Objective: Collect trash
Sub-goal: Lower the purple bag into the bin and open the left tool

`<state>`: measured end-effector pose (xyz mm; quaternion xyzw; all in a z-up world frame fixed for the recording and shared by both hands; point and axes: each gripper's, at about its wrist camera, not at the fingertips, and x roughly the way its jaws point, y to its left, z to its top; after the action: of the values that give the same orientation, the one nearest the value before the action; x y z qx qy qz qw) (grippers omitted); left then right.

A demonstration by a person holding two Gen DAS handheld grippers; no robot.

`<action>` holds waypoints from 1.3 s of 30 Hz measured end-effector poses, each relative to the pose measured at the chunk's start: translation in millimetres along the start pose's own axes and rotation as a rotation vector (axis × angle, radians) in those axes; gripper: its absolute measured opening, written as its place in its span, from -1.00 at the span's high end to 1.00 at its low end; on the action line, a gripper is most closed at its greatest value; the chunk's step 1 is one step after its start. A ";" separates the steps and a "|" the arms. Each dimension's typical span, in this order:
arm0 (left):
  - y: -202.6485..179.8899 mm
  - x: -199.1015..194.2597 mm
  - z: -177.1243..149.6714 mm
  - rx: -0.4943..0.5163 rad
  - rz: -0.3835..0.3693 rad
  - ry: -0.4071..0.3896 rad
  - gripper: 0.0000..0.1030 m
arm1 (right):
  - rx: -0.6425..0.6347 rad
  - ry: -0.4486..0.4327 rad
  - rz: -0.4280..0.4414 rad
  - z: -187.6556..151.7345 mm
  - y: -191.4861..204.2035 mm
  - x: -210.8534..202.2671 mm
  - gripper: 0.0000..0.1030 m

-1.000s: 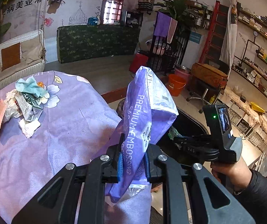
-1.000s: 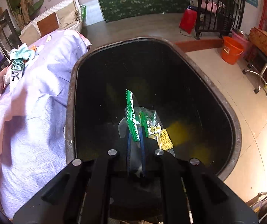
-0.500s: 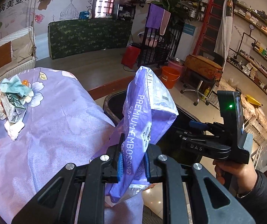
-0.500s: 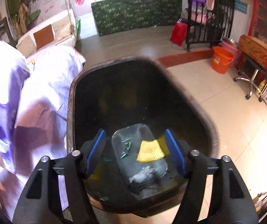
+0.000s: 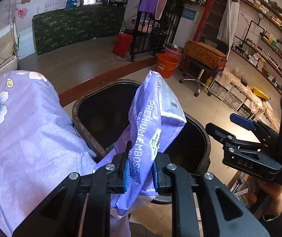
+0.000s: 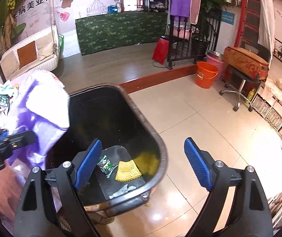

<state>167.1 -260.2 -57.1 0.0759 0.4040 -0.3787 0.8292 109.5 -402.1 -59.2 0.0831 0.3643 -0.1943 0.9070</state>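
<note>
My left gripper [image 5: 139, 170] is shut on a purple plastic package [image 5: 154, 124] printed with white letters, held upright over the near rim of a black trash bin [image 5: 85, 132]. My right gripper [image 6: 142, 164], its jaws opening wide with nothing between them, hangs above the bin's [image 6: 160, 144] near right corner. On the bin floor lie a green wrapper [image 6: 106, 165], a yellow mesh piece [image 6: 127, 170] and white scraps. In the left wrist view, the right gripper [image 5: 227, 126] shows at the right, held by a person's hand [image 5: 273, 191].
A table under a purple flowered cloth [image 5: 28, 134] stands left of the bin, with more crumpled wrappers [image 6: 4, 96] at its far end. An orange bucket [image 6: 207, 74], a wheeled stool [image 6: 239, 83] and low shelves [image 6: 275, 114] stand on the tiled floor beyond.
The right gripper's jaws spread and let go of the green and yellow wrapper, which now lies in the bin; that gripper then rose. The left gripper carried the purple package rightward over the bin.
</note>
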 end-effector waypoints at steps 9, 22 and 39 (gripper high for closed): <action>-22.3 37.4 12.0 0.055 -0.005 0.064 0.65 | 0.056 -0.015 -0.051 2.7 -29.1 -5.6 -0.65; -36.5 56.3 14.8 0.066 0.000 0.095 -0.10 | 0.093 -0.012 -0.070 3.4 -45.2 -5.5 -0.67; -31.5 10.5 -1.1 0.106 0.105 -0.027 -0.64 | 0.086 -0.043 -0.020 3.1 -35.2 -5.6 -0.67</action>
<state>148.7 -287.7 -59.9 0.1357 0.3678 -0.3564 0.8481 93.2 -433.4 -53.3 0.1142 0.3368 -0.2206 0.9082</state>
